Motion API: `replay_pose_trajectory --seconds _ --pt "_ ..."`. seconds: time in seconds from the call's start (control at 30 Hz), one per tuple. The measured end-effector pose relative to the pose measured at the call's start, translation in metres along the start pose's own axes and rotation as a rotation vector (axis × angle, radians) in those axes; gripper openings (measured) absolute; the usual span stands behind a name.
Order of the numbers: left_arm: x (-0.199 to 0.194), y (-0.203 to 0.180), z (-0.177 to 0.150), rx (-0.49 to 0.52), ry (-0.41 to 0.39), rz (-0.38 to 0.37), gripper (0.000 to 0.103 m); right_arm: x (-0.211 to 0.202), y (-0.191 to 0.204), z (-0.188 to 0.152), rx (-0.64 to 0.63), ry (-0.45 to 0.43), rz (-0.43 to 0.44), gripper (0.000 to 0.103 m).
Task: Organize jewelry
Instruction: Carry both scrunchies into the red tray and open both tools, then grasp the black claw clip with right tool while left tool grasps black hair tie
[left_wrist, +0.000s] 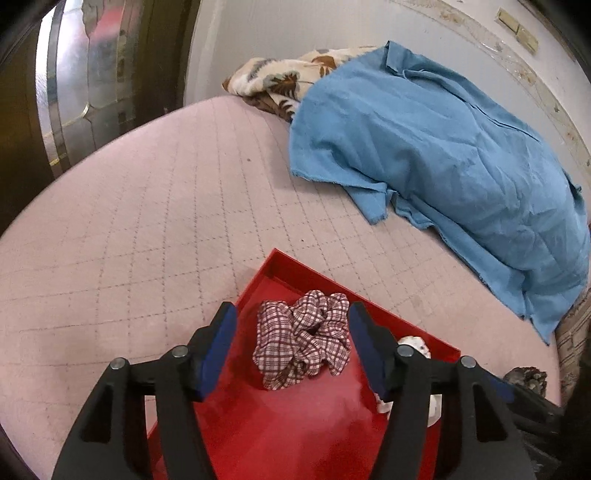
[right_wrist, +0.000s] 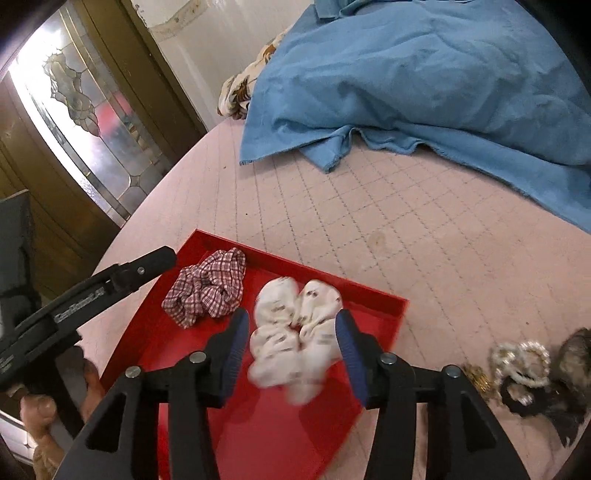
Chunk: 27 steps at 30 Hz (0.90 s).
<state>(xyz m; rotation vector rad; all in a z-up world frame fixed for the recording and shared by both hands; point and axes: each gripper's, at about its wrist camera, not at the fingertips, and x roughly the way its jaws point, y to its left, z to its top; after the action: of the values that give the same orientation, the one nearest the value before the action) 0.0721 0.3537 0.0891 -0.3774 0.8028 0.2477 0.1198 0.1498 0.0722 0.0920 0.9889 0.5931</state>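
Left gripper (left_wrist: 291, 350): your fingers are spread wide over the red tray, one on each side of the plaid scrunchie and clear of it.
Right gripper (right_wrist: 290, 352): your fingers are spread here too, with the white scrunchie between them; the cloth looks blurred and I cannot tell whether either pad touches it.
Plaid scrunchie (left_wrist: 303, 338): it lies crumpled inside the tray, near the far left corner as your right wrist camera shows it.
White scrunchie (right_wrist: 295, 336): it sits in the tray just right of the plaid one, close to the far wall; your left wrist camera shows only a bit of it behind the right finger.
Red tray (right_wrist: 258, 435): it rests flat on the pink quilted bedspread (left_wrist: 129, 240), near the bed's left edge.
Loose jewelry: a pearl bracelet (right_wrist: 521, 363), a small gold piece (right_wrist: 476, 380) and a dark scrunchie (right_wrist: 543, 404) lie on the bedspread, just outside the tray's right wall.
Blue cloth (left_wrist: 436, 155): it is heaped toward the bed's far right, well apart from the tray, with a floral fabric (left_wrist: 277, 79) peeking out behind it.
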Motion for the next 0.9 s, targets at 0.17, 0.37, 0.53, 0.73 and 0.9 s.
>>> replay_pose_trajectory --seconds 0.17,0.37,0.53,0.73,0.9 --pt "-0.019 -0.010 -0.013 0.059 -0.059 0.052 0.062 -0.045 -0.015 -0.023 0.007 -0.019 -0.002 0.053" --pt "-0.047 -0.038 -0.043 0.139 -0.123 0.055 0.062 -0.114 -0.065 -0.079 0.029 -0.034 -0.109 0.059" --pt "-0.073 -0.072 -0.073 0.231 -0.112 0.006 0.062 -0.169 -0.130 -0.131 0.079 -0.023 -0.260 0.059" --pt "-0.094 -0.131 -0.104 0.367 -0.024 -0.087 0.064 -0.208 -0.195 -0.165 0.202 -0.044 -0.335 0.059" --pt "-0.079 -0.177 -0.127 0.410 0.089 -0.147 0.064 -0.218 -0.212 -0.178 0.271 -0.089 -0.291 0.060"
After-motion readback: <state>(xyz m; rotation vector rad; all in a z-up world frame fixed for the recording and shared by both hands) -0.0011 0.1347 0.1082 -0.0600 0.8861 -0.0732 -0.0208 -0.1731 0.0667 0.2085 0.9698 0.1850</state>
